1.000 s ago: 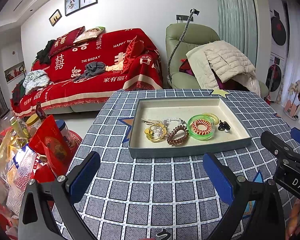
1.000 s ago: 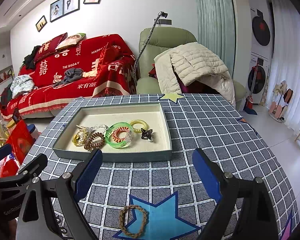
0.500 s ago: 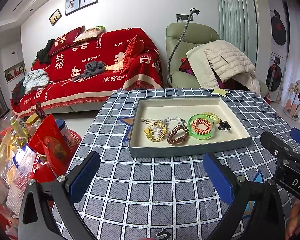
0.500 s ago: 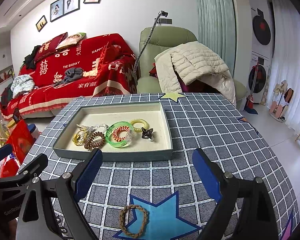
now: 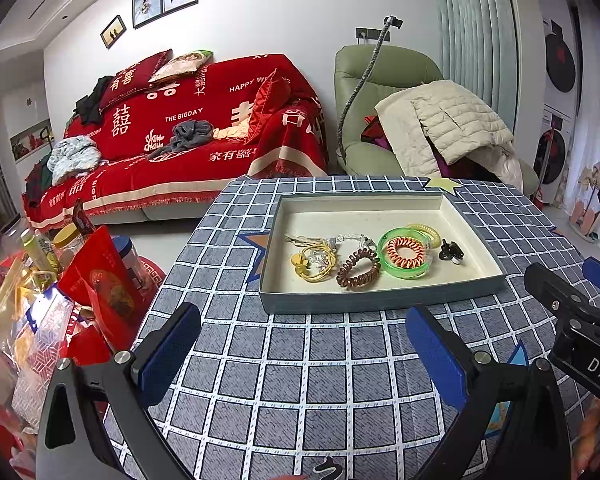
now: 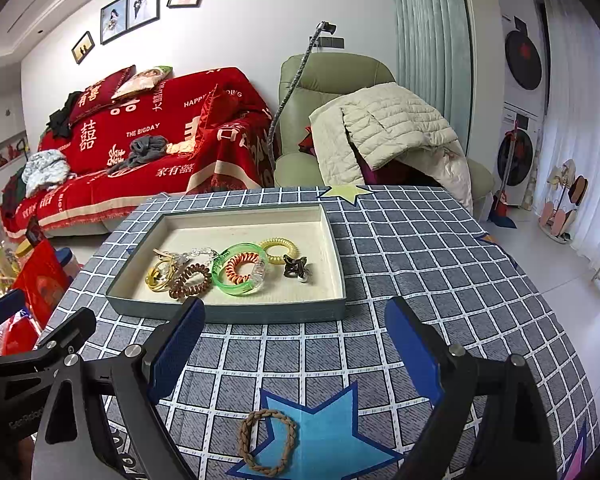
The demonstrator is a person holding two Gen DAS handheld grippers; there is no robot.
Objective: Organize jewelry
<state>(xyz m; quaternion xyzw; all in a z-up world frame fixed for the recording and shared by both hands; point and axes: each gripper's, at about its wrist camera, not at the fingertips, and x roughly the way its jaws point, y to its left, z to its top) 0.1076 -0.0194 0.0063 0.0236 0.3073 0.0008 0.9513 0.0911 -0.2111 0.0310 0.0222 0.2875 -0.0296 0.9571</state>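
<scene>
On the desk [image 6: 420,264], at 6 o'clock in the right wrist view, I find the braided band [image 6: 267,441] lying flat on a blue star patch [image 6: 324,432], well apart from the tray [image 6: 236,314] at 11 o'clock. I hold both tools empty: the right hand-held gripper [image 6: 296,352] has its jaws spread wide above the band, and the left hand-held gripper [image 5: 304,360] is likewise spread over bare cloth.

Risks, as I judge them:
1. The band is thin and limp. A shallow pinch may catch the tablecloth [image 5: 300,392] instead and drag it, shifting the tray.
2. A one-sided grip may let the loop slip out in transit.
3. A careless release may tangle it with the coil ties [image 6: 190,280] and the green bangle [image 6: 240,270] crowded toward the tray's near side.

The left wrist view does not show the band. It alone shows the red packets [image 5: 100,280] at 9 o'clock, off the desk edge.
</scene>
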